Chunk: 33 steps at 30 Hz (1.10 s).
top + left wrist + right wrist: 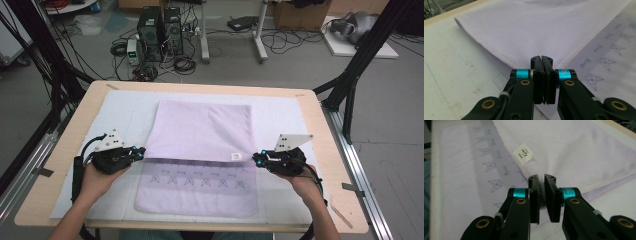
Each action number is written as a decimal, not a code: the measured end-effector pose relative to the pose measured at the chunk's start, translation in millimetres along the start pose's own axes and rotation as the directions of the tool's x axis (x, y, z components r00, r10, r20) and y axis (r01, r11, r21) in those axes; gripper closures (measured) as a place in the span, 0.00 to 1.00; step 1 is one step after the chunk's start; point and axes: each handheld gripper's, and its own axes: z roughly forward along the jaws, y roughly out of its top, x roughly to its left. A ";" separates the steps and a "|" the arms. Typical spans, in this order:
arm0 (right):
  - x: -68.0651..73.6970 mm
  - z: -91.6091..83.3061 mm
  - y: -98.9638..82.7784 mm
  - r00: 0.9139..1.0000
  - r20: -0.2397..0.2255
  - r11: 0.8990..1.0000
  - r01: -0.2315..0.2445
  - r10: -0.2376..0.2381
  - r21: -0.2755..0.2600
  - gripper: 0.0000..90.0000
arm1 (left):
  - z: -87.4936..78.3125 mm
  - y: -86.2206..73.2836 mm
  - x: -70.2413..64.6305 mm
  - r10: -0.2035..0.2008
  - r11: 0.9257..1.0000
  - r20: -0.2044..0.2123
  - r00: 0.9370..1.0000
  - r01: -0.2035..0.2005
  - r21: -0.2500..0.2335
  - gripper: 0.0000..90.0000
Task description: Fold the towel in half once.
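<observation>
A lilac towel (202, 132) lies on the table with its plain top layer folded over a lower layer printed with small cat faces (200, 187). My left gripper (141, 151) is shut on the left corner of the top layer (524, 37); in the left gripper view its jaws (541, 58) meet with the hem pinched between them. My right gripper (256, 159) is shut on the right corner, and fabric shows in the narrow gap between its pads (541, 177). A white label (524, 153) sits on the hem just beside that corner.
The towel rests on a white mat (120, 107) that covers most of a wooden table (75, 125). Black frame poles (357, 65) stand at both far corners. Computers and cables (160, 35) are on the floor beyond the table.
</observation>
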 end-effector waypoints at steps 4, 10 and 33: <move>17.5 -14.5 0.2 0.999 -0.035 0.999 0.040 -0.039 0.011 0.92 | -19.0 -8.0 -17.7 0.017 1.000 0.040 0.999 -0.018 0.012 0.98; 41.4 -17.7 -28.0 0.995 -0.093 0.997 0.047 -0.042 0.059 0.71 | -28.7 -37.9 -31.2 0.015 0.996 0.139 0.990 -0.027 0.086 0.81; 55.3 45.0 -49.3 0.992 -0.124 0.990 0.051 -0.034 0.135 0.91 | 12.2 -59.7 -47.3 0.067 0.988 0.126 0.990 -0.084 0.133 0.89</move>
